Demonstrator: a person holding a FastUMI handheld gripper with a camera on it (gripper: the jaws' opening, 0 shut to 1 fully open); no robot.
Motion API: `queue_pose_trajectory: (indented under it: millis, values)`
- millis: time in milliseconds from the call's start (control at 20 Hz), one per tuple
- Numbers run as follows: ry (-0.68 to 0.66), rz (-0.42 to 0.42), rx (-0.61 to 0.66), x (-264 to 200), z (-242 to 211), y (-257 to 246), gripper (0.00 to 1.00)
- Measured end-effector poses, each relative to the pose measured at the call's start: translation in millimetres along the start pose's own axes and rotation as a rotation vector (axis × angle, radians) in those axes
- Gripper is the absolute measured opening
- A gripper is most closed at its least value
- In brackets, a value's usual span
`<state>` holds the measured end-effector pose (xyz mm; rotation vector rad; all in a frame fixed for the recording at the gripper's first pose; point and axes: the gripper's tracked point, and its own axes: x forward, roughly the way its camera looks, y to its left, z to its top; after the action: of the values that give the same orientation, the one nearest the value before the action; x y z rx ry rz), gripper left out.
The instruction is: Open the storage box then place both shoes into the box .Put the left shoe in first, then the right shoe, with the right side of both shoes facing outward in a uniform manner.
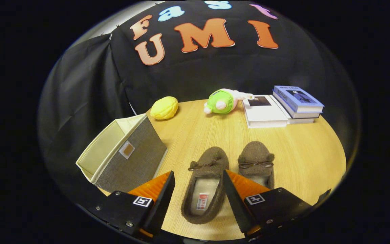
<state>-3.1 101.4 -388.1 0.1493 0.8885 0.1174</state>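
The gripper (198, 189) is held above the near part of a round wooden table (303, 152), its two fingers spread wide apart and gripping nothing. Between the fingers lies the left shoe (206, 184), a brown fuzzy slipper with a small bow across the vamp and a pale lining bearing a label inside; its toe points away from the gripper and its heel lies nearest. Neither finger touches it as far as can be judged, though the gap on each side is narrow. The right shoe (256, 161), of matching make, rests just beside the first on the right, roughly parallel, its heel part hidden behind the right finger. To the left of the shoes stands the storage box (122, 156), a fabric bin with grey-brown outer panels and a cream interior; it lies tipped with its open mouth facing left, close to the table's left rim, and nothing is seen inside it. Beyond the shoes, at the far side of the table, are a yellow plush item (164, 107), a green and pink plush toy (222, 101), and a group of books (283, 106), one white volume lying flat beside a stack topped by a blue one.
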Motion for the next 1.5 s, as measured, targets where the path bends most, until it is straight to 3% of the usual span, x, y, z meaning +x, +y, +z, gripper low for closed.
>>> queue_pose_trajectory:
  millis: [450, 600, 800, 1050, 1200, 1350, 1500]
  values:
    - [0.051, -0.109, -0.046, 35, -26, -27, 0.69]
    - [0.092, -0.114, -0.038, 48, -36, -24, 0.69]
    - [0.13, -0.191, -0.057, 61, -44, -40, 0.64]
    - [0.181, -0.214, -0.027, 83, -49, -49, 0.35]
    - [0.19, -0.231, -0.021, 83, -47, -52, 0.3]
    - [0.208, -0.235, 0.075, 83, -43, -57, 0.08]
    - [0.222, -0.209, 0.126, 81, -42, -52, 0.04]
